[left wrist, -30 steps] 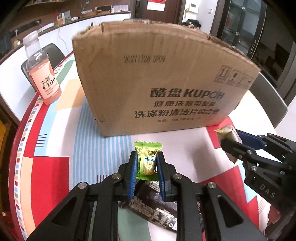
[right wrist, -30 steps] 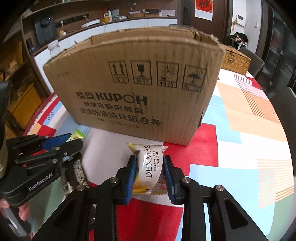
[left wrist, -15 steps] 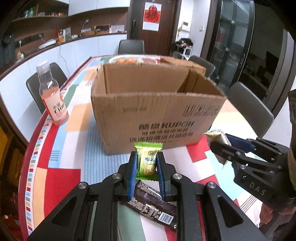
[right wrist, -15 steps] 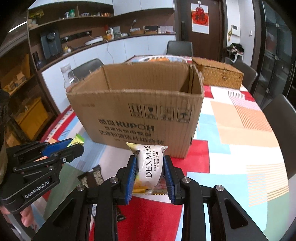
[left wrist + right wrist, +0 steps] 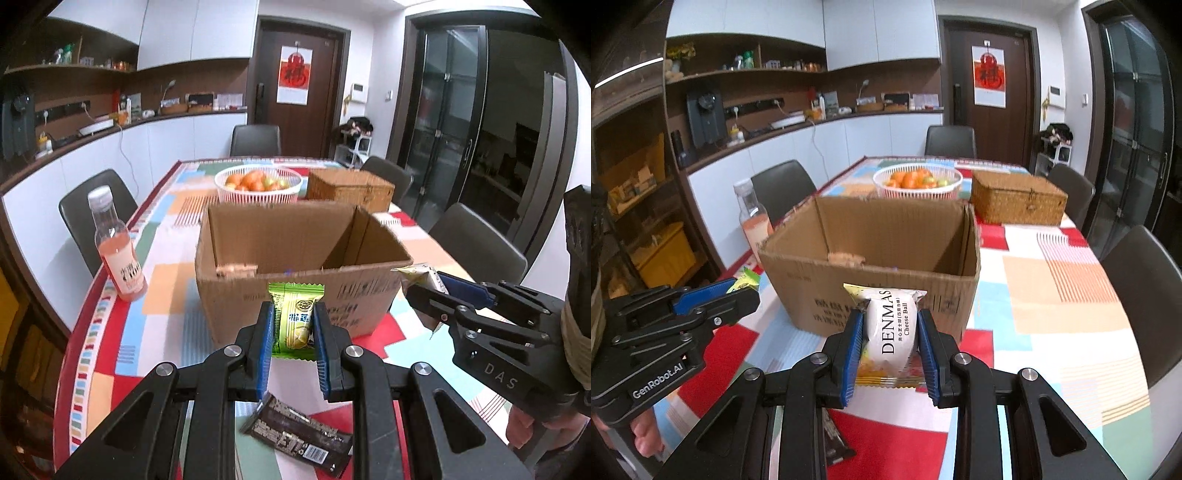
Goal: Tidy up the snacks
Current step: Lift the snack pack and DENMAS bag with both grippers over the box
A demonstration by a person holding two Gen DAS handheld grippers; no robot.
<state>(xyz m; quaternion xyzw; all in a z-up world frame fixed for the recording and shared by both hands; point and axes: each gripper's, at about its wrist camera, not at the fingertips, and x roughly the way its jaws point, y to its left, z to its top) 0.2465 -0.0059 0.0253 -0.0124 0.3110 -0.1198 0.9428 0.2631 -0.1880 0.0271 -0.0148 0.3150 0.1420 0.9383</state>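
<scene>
My left gripper [image 5: 294, 321] is shut on a green snack packet [image 5: 295, 315], held in the air just in front of the near wall of an open cardboard box [image 5: 295, 254]. My right gripper [image 5: 890, 328] is shut on a white cheese ball packet [image 5: 892, 332], also raised before the box [image 5: 871, 258]. The right gripper [image 5: 428, 291] appears at the right of the left wrist view, and the left gripper [image 5: 738, 291] at the left of the right wrist view. A dark snack bar [image 5: 299, 435] lies on the tablecloth below the left gripper. The box's floor is hidden.
A pink drink bottle [image 5: 116, 251] stands left of the box. Behind the box are a white basket of fruit [image 5: 258, 184] and a wicker box [image 5: 351, 188]. Dark chairs [image 5: 476, 236] ring the colourful table [image 5: 110, 332]. A hand [image 5: 646, 435] holds the left gripper's handle.
Both grippers rose with their packets and tilted, so the box's open top and the far end of the table came into view. Grips unchanged.
</scene>
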